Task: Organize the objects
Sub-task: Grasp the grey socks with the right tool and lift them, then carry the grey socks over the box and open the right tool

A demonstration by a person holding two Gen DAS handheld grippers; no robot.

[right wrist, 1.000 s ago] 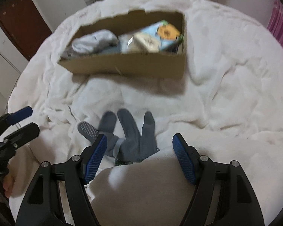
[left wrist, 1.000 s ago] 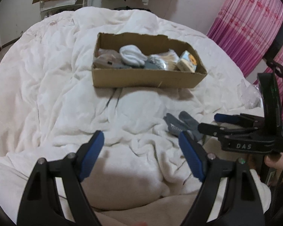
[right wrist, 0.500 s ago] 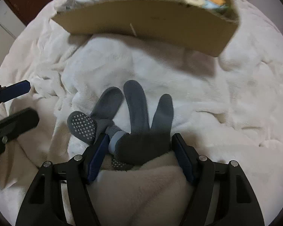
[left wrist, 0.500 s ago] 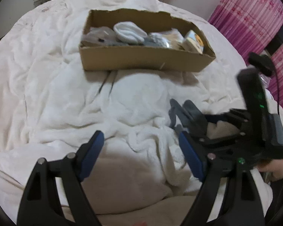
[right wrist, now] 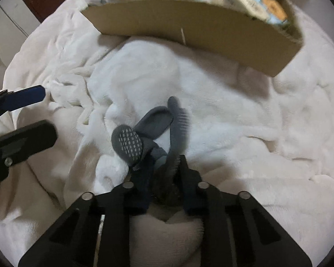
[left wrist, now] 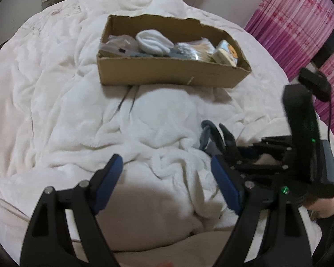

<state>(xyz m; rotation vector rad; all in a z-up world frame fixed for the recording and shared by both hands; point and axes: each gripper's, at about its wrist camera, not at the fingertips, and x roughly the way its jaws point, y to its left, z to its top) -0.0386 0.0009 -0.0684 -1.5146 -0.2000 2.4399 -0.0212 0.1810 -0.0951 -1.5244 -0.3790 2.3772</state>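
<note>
- Right gripper [right wrist: 164, 175]: fingers pinched narrow on the bunched grey socks [right wrist: 158, 129], which lie on the white blanket [right wrist: 233, 102].
- Left gripper [left wrist: 167, 182]: fingers wide, holding nothing.
- Cardboard box [left wrist: 167, 75] beyond: already holds white socks [left wrist: 154, 41] and packets. Grey socks not yet boxed.

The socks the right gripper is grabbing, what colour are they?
The socks are dark grey, one sole covered in white grip dots. The right wrist view shows them best.
</note>
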